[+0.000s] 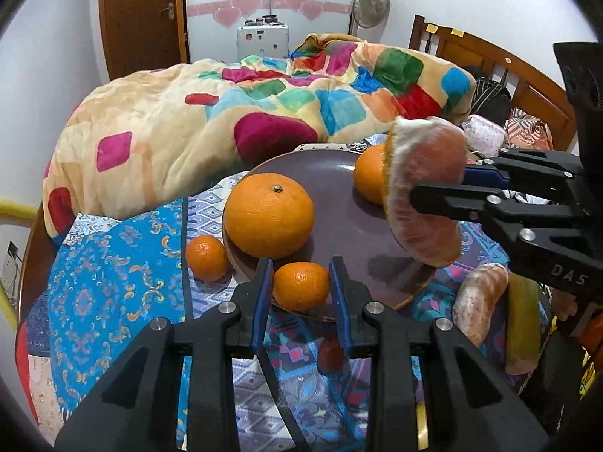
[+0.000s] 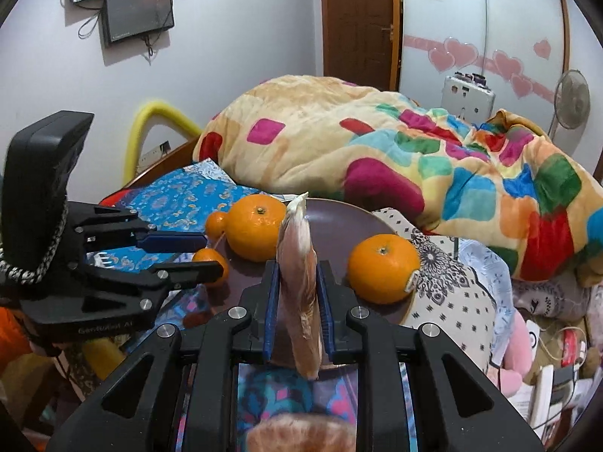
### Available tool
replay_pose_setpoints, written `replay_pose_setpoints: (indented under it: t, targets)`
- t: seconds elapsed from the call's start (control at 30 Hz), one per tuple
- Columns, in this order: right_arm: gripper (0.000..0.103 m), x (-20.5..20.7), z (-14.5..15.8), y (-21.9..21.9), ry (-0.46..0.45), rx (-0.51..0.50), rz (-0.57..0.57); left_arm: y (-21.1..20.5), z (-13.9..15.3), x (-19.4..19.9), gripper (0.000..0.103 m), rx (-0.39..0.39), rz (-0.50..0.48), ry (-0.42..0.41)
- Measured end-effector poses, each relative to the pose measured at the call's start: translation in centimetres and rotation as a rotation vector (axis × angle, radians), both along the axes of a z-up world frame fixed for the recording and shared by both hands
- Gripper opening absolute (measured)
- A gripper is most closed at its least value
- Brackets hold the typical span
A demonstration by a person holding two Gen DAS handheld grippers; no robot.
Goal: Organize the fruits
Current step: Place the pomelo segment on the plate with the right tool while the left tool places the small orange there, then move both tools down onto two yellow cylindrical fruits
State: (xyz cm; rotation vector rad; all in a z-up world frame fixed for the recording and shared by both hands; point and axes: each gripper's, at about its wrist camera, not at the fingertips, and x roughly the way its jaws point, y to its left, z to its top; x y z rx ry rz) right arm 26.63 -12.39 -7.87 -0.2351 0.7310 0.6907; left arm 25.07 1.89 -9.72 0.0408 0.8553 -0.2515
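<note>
Held fruit: a pale pink peeled pomelo wedge with a strip of yellow rind (image 2: 297,293) stands on edge between the pads of the right claw (image 2: 298,309), long axis running up and away from the camera, tip uppermost.
Where it lies: in the left wrist view the wedge hangs above the right-hand part of the round dark purple plate (image 1: 339,222), off the plate's surface, its shadow on the bare middle.
Landing spot: the open patch of plate lies straight ahead of and below the right claw, between the large orange with a green stem button (image 1: 268,215) and the medium orange at the plate's far edge (image 1: 369,177).
Right claw: clamped tight on the wedge, pads pressing both flat faces.
Left claw (image 1: 301,282): jaws part open around the small orange at the plate's near rim (image 1: 300,285); narrow gaps show on both sides, so I judge it not gripped, though contact is hard to tell.
Nearer hand: the right claw is the one over the bare patch; the left sits at the near rim.
Still off the plate: a small orange on the patterned bedspread (image 1: 206,258) beside the plate's left edge, and a second peeled pomelo wedge (image 1: 480,303) near its right edge.
Likely next: lower the wedge, then release.
</note>
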Motion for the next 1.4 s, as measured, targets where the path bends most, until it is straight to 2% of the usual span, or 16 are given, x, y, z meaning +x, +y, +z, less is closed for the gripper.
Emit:
replay_pose_setpoints:
  t: [0.13, 0.23, 0.27, 0.33, 0.4, 0.6, 0.97, 1.13, 1.2, 1.27, 1.4]
  targets:
    - [0.018, 1.5, -0.9, 0.3, 0.036, -0.006, -0.015, 0.1, -0.3, 0.5, 0.030, -0.005, 0.006, -0.001]
    - [0.018, 1.5, -1.2, 0.5, 0.020, -0.033, -0.024, 0.0, -0.1, 0.6, 0.030, 0.007, 0.003, -0.015]
    - [0.021, 1.3, -1.0, 0.4, 0.013, -0.036, -0.022, 0.0, 0.0, 0.6, 0.030, 0.006, 0.002, -0.015]
    - [0.033, 0.9, -0.7, 0.1, 0.004, -0.031, -0.024, 0.0, 0.1, 0.5, 0.032, 0.019, 0.008, -0.020]
    - [0.041, 0.4, -0.3, -0.3, -0.010, -0.028, -0.027, 0.2, 0.2, 0.3, 0.032, 0.032, 0.018, -0.027]
    - [0.045, -1.9, 0.6, -1.7, -0.040, -0.051, -0.041, 0.8, 1.1, -1.7, 0.035, 0.029, 0.034, -0.026]
    - [0.056, -7.2, 1.6, -5.1, -0.051, -0.039, -0.096, 0.5, 2.4, -8.3, 0.059, 0.060, 0.039, -0.023]
    - [0.072, -9.5, 1.1, -6.4, -0.056, -0.041, -0.140, -0.2, 1.4, -11.2, 0.071, 0.068, 0.028, 0.000]
    - [0.076, -10.2, 0.4, -6.9, -0.053, -0.048, -0.170, -0.4, 0.9, -12.1, 0.074, 0.073, 0.020, 0.006]
    - [0.078, -10.8, -0.2, -7.3, -0.041, -0.053, -0.190, -0.8, 0.4, -12.8, 0.083, 0.075, 0.009, 0.012]
    - [0.082, -11.6, -1.7, -7.9, 0.005, -0.045, -0.226, -1.7, -0.5, -13.9, 0.090, 0.091, -0.012, 0.017]
